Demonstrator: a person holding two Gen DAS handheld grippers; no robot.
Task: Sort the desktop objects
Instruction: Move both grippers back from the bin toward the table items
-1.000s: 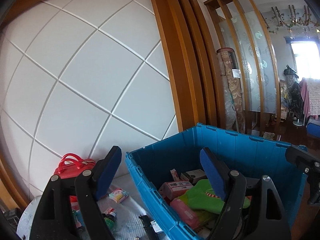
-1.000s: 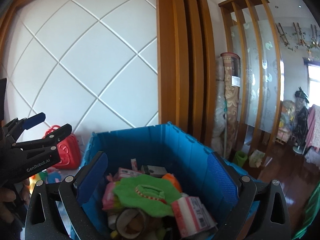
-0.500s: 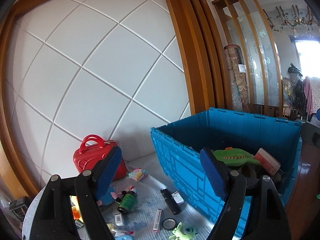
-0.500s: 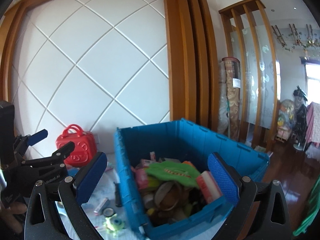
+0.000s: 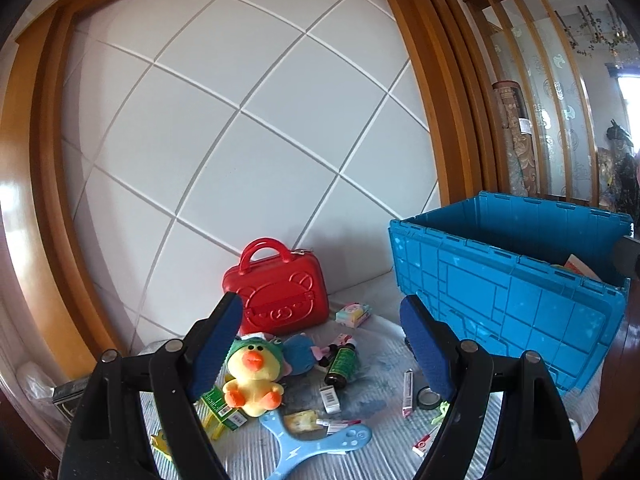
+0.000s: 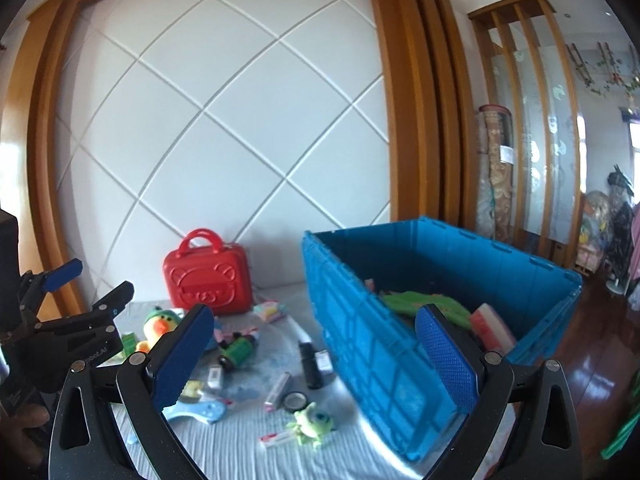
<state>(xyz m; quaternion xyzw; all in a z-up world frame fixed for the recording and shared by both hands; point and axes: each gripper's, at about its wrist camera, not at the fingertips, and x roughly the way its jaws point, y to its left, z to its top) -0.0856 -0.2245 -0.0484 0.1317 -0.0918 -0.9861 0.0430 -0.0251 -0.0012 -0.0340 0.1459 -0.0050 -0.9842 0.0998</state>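
Observation:
A blue crate stands on the right of the table and also shows in the right wrist view, holding a green plush and boxes. Left of it lie a yellow duck plush, a red toy case, a dark green bottle, a blue boomerang toy and a small green monster toy. My left gripper is open and empty above the duck and bottle; it also shows in the right wrist view. My right gripper is open and empty over the crate's near-left wall.
Small items are scattered on the grey cloth: a black tube, a lipstick, a tape roll, a pastel box. A white panelled wall stands behind. Wooden floor lies right of the crate.
Both grippers have drawn back and left from above the crate's inside. The table items left of the crate have come into view. Both stay open and empty.

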